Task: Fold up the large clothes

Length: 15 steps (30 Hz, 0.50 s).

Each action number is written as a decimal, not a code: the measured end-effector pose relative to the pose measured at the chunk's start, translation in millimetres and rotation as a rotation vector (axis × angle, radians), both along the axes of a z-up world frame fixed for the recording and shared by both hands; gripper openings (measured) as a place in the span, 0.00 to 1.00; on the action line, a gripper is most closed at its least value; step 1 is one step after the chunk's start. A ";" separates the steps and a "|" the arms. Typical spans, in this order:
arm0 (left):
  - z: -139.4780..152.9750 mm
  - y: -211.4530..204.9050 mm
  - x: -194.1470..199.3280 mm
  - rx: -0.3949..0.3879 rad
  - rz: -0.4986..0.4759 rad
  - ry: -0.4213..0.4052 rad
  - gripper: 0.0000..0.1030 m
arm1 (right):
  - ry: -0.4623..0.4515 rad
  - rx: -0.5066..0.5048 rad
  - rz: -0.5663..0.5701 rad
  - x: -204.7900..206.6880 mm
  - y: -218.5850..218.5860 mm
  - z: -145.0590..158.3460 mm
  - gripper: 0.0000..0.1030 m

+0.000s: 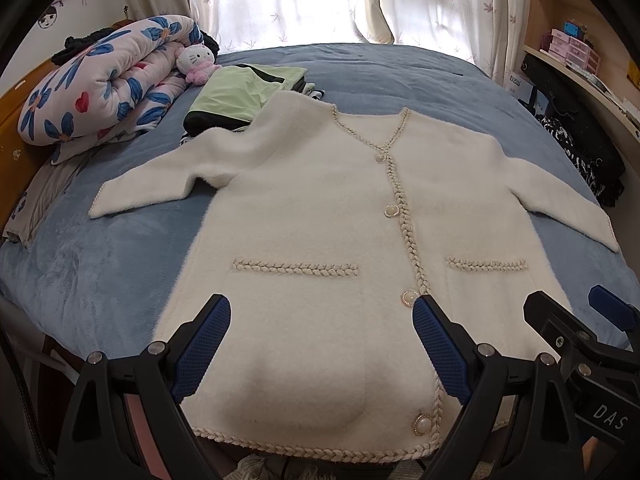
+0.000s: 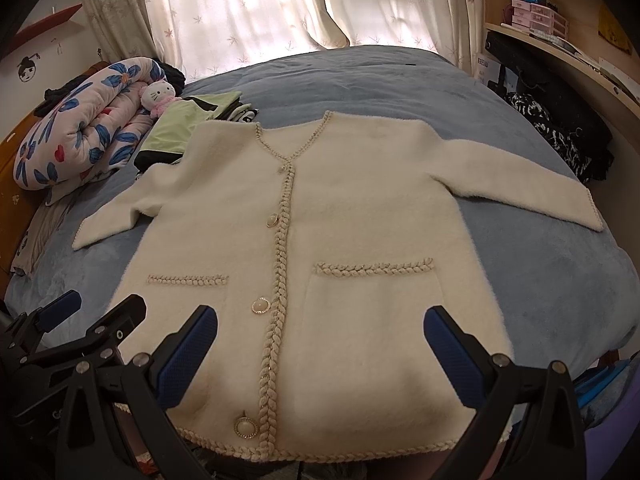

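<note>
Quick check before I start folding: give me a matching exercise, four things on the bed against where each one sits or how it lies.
Things:
1. white cardigan
2. floral quilt
3. cat plush toy
4. green garment

Places or states:
A. rolled up at the bed's far left edge
B. spread flat and buttoned, both sleeves out
C. folded, partly under the cardigan's shoulder
D. resting against the quilt

Pairs: 1-B, 2-A, 3-D, 4-C

Both the left gripper and the right gripper hover open above the cardigan's hem.
</note>
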State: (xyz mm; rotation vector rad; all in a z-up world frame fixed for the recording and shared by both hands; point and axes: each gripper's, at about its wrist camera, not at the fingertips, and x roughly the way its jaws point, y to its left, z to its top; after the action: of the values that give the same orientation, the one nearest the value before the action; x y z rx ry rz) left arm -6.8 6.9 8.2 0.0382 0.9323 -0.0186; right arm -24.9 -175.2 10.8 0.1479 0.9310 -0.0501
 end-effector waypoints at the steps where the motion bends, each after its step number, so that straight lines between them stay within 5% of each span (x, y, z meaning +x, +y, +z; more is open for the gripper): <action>1: 0.1 0.1 -0.1 0.000 0.000 0.000 0.89 | 0.000 -0.001 0.000 0.0 0.0 0.1 1.00; 15: 0.6 0.5 -0.9 0.002 0.001 -0.002 0.89 | 0.000 0.005 0.002 -0.5 -1.4 0.0 1.00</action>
State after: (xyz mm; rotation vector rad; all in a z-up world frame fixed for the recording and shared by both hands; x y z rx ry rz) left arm -7.6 7.5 8.8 0.0399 0.9305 -0.0165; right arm -25.4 -176.6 10.8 0.1513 0.9308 -0.0463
